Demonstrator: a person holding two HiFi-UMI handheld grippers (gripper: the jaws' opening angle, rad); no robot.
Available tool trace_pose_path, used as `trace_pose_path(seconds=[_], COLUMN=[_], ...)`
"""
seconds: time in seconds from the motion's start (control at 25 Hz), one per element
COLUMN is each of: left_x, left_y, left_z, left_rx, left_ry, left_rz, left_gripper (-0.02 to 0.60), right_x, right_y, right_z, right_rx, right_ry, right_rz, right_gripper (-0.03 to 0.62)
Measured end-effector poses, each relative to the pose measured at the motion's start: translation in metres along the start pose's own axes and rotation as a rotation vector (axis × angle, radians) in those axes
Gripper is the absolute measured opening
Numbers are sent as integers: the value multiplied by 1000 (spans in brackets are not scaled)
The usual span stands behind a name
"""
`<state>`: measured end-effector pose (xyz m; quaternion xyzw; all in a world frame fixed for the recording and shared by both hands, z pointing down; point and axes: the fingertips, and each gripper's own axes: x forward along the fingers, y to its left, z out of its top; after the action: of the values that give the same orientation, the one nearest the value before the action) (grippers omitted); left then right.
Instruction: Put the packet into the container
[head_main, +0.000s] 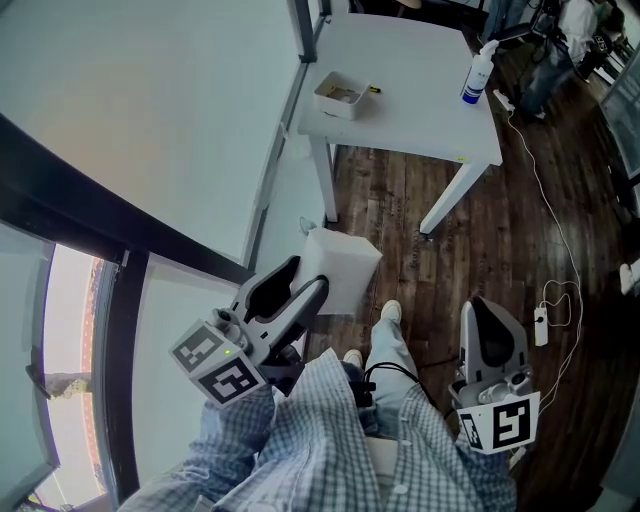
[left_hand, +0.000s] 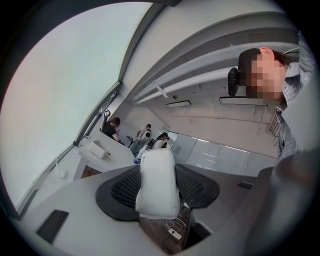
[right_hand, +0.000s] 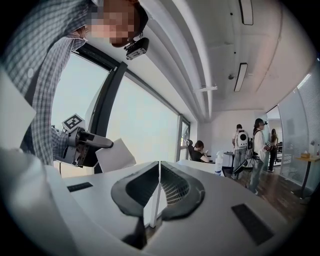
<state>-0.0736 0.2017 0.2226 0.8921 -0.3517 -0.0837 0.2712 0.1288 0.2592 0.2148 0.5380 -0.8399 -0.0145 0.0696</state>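
Observation:
My left gripper (head_main: 309, 280) is shut on a white packet (head_main: 341, 266), held at about waist height above the wooden floor. In the left gripper view the packet (left_hand: 157, 183) fills the gap between the dark pads. The container (head_main: 341, 95), a small white open box, sits on the far white table (head_main: 420, 110), well away from both grippers. It also shows small at the left as the container (left_hand: 97, 149). My right gripper (head_main: 483, 318) hangs at my right side, its jaws pressed together on nothing (right_hand: 159, 175). From there the left gripper (right_hand: 82, 145) and its packet (right_hand: 115, 156) are in view.
A spray bottle (head_main: 478, 74) stands at the table's right end. A white cable and power strip (head_main: 541, 326) lie on the floor at the right. A large window (head_main: 120, 130) runs along the left. Several people stand or sit beyond the table (right_hand: 247, 142).

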Motion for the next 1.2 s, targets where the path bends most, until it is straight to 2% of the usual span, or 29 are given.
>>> trace_pose_path(seconds=[0.44, 1.2], left_x=[34, 93], left_y=[7, 38], left_z=[6, 21], left_rx=[1, -11], left_ry=[4, -2], left_rz=[3, 68], left_gripper=[230, 230], right_x=[29, 89], right_y=[-21, -71], right_z=[-3, -13], right_rx=[-17, 0], right_ry=[12, 22], right_rz=[38, 104], right_gripper=[20, 20])
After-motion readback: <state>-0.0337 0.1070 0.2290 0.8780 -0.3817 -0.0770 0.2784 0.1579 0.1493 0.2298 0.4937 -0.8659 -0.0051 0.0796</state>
